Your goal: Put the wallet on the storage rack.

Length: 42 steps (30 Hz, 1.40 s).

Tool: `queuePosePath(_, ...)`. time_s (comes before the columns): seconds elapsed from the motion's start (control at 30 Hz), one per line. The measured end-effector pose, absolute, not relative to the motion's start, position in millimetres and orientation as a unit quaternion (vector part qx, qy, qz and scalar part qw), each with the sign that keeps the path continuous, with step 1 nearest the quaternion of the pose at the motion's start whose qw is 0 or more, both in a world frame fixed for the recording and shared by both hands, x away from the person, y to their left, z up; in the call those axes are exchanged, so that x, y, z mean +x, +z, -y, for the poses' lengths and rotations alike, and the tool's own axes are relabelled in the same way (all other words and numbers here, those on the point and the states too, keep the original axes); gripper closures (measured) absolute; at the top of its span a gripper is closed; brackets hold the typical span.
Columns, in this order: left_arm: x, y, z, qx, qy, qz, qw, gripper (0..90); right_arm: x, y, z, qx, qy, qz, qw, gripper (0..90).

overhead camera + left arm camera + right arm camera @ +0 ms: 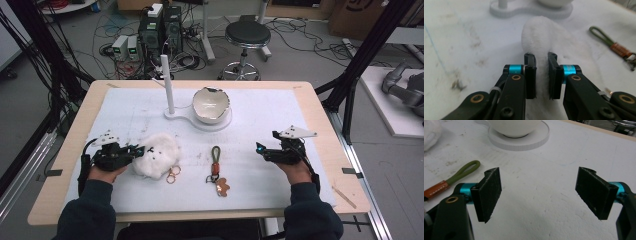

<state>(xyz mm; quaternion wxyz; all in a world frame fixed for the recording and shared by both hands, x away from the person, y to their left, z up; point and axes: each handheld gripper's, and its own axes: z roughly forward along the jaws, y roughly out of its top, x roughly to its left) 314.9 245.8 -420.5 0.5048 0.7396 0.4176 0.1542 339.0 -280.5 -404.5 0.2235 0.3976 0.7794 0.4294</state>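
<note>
White plush toy, lying on the table's left half near two copper rings, is pinched between the nearly closed jaws of the left gripper, while the right gripper stands wide open over bare tabletop, holding nothing.

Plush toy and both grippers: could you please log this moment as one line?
left gripper: shut on plush toy | right gripper: open, nothing between jaws | keychain: on table, untouched
</note>
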Motion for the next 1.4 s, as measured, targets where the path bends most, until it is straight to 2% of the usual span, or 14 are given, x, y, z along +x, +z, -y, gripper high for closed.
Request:
queuePosePath(0.17,308.8,-408.2,-240.1,0.710,0.165,-0.391,0.562,79.8,339.3,-403.0,270.3,0.385,0.442,-0.782,0.212,21.3)
queuePosePath(0.37,304.8,-400.6,-231.5,0.691,0.172,-0.366,0.599,80.1,341.3,-400.4,239.6,0.357,0.472,-0.788,0.171,21.3)
queuePosePath(0.93,300.7,-396.7,-184.3,0.709,0.137,-0.286,0.630,80.0,347.2,-407.3,158.2,0.264,0.513,-0.816,0.040,21.7)
queuePosePath(1.03,299.6,-396.5,-181.0,0.708,0.129,-0.277,0.636,80.0,346.3,-409.2,150.4,0.251,0.511,-0.822,0.024,26.4)
queuePosePath(1.07,299.5,-396.7,-180.5,0.709,0.127,-0.277,0.636,80.0,346.2,-409.9,148.2,0.247,0.509,-0.824,0.023,30.7)
queuePosePath(1.17,299.7,-398.5,-179.9,0.712,0.118,-0.279,0.634,79.9,344.5,-409.2,145.9,0.233,0.508,-0.829,0.017,59.6)
queuePosePath(1.23,300.2,-399.4,-180.9,0.714,0.116,-0.283,0.630,79.4,342.0,-405.8,146.1,0.225,0.505,-0.833,0.030,72.1)
queuePosePath(1.27,301.0,-400.1,-181.7,0.718,0.113,-0.290,0.623,78.6,341.6,-404.8,146.9,0.221,0.509,-0.831,0.032,75.0)
queuePosePath(1.33,303.8,-402.2,-183.2,0.727,0.104,-0.310,0.604,70.1,340.4,-401.1,150.4,0.213,0.519,-0.827,0.042,78.0)
queuePosePath(1.37,303.8,-402.2,-183.2,0.727,0.104,-0.310,0.604,61.3,340.4,-401.1,150.4,0.213,0.519,-0.827,0.042,78.0)
queuePosePath(1.4,308.4,-406.3,-184.5,0.731,0.093,-0.331,0.590,48.6,338.7,-397.9,152.2,0.199,0.528,-0.824,0.050,79.2)
